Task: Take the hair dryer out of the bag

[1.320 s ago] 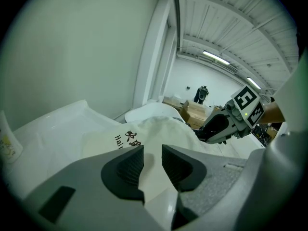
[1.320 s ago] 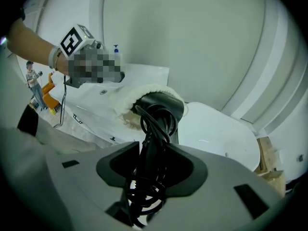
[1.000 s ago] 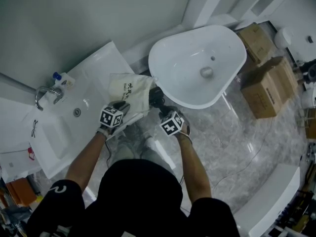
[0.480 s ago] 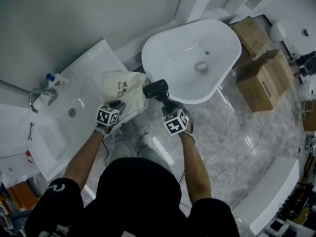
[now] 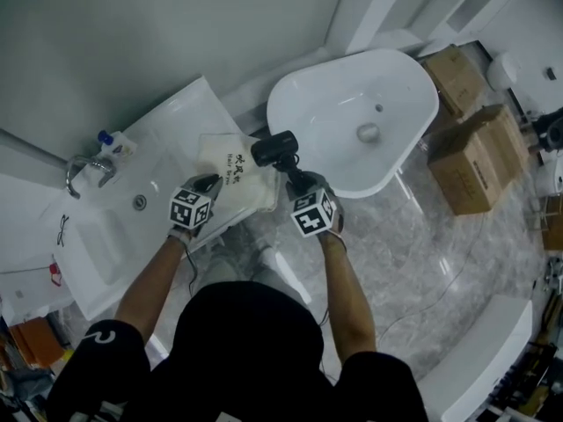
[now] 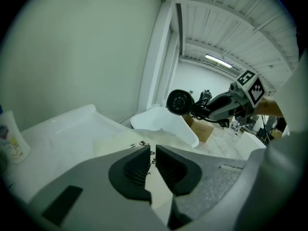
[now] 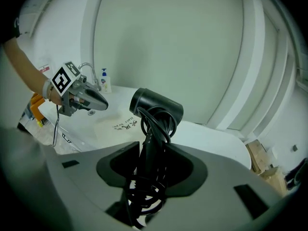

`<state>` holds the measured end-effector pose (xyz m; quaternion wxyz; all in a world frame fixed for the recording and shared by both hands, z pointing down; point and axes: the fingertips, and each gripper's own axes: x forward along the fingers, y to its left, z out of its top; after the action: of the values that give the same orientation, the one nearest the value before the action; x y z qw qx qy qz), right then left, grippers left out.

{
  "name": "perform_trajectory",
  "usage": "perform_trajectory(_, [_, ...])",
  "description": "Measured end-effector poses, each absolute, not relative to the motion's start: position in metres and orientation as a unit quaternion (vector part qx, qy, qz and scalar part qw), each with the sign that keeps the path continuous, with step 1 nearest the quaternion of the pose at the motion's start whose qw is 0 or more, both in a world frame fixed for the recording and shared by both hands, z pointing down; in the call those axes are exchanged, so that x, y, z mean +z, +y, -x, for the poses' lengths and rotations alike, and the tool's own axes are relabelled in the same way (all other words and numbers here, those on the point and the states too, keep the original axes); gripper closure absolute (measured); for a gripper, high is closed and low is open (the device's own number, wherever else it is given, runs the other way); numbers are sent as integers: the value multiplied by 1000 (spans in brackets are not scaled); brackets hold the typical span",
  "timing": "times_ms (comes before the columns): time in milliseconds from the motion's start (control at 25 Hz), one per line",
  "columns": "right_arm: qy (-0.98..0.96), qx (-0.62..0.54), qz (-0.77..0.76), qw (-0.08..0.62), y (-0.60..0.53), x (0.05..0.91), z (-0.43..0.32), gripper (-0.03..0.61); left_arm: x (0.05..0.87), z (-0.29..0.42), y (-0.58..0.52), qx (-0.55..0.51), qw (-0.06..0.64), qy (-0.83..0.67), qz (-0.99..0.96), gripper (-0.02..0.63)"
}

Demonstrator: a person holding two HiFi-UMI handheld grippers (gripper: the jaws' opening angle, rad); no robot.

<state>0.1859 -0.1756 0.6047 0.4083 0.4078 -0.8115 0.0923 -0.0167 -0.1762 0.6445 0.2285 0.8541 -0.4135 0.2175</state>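
The right gripper (image 7: 150,163) is clamped on the handle of the black hair dryer (image 7: 156,108), whose cord is wound in loops around that handle and bunched between the jaws. The hair dryer is held up in the air, head uppermost, clear of the cream bag (image 5: 239,179) and above the bag's right edge in the head view. The bag lies flat on the white worktop (image 5: 167,128), its printed side up, near the edge that faces the big white basin (image 5: 347,95). The left gripper (image 6: 153,154) hangs over the bag with its jaws closing to a narrow gap; nothing is between them, and the bag's lettering shows through the gap. A tap (image 5: 86,167) and a small bottle (image 5: 114,145) stand at the worktop's far left.
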Motion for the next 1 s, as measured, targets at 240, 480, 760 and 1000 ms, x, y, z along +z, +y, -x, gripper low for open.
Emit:
perform_trajectory(240, [-833,90,-367,404,-194,615,-101,420,609,79,-183,160,213,-447,-854,614])
perform_trajectory(480, [-842,110,-341,402,-204,636,-37,420,601,139,-184,130,218,-473,-844,615])
perform_trajectory(760, [-831,121,-330,431,-223,678,10,422,601,176,-182,114,229,-484,-837,615])
perform_trajectory(1000, [-816,136,-329,456,-224,725,25,420,606,196,-180,111,237,-486,-834,615])
